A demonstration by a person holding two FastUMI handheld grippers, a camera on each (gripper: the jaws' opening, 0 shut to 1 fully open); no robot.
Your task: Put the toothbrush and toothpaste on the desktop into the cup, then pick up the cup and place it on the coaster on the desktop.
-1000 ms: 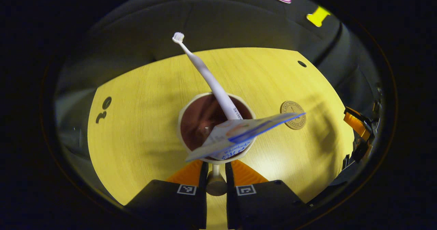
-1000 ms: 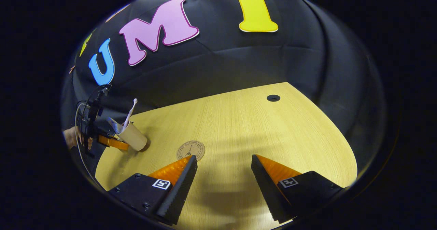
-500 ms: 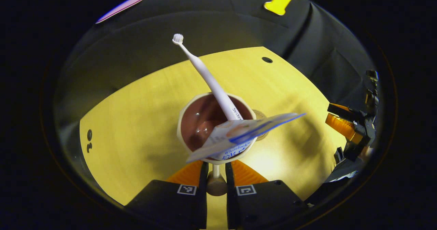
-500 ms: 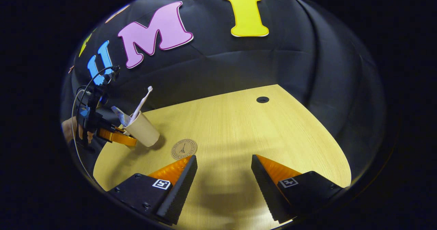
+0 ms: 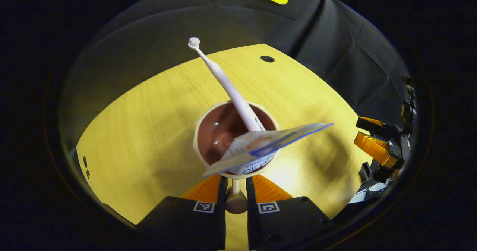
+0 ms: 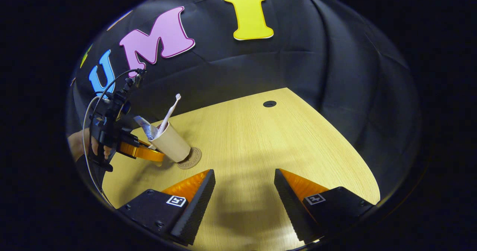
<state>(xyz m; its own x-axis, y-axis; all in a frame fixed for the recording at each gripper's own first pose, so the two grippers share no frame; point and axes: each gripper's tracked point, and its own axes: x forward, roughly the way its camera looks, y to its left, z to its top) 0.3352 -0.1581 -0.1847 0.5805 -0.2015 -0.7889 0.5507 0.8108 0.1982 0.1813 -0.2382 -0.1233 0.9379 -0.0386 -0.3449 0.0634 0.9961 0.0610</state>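
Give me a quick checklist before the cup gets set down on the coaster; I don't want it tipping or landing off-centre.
1. Grip: left gripper has its fingers closed on the handle of the cup: ok.
2. Contents: toothbrush and toothpaste both sit inside the cup: ok.
3. Cup upright: in the right gripper view it leans, base toward the coaster: not ok.
4. Alignment: base is at the coaster's edge and covers part of it; centring: cannot tell.
5. Contact with the coaster: cannot tell.
6. Right gripper is open and stands apart from the cup over the desktop: ok.
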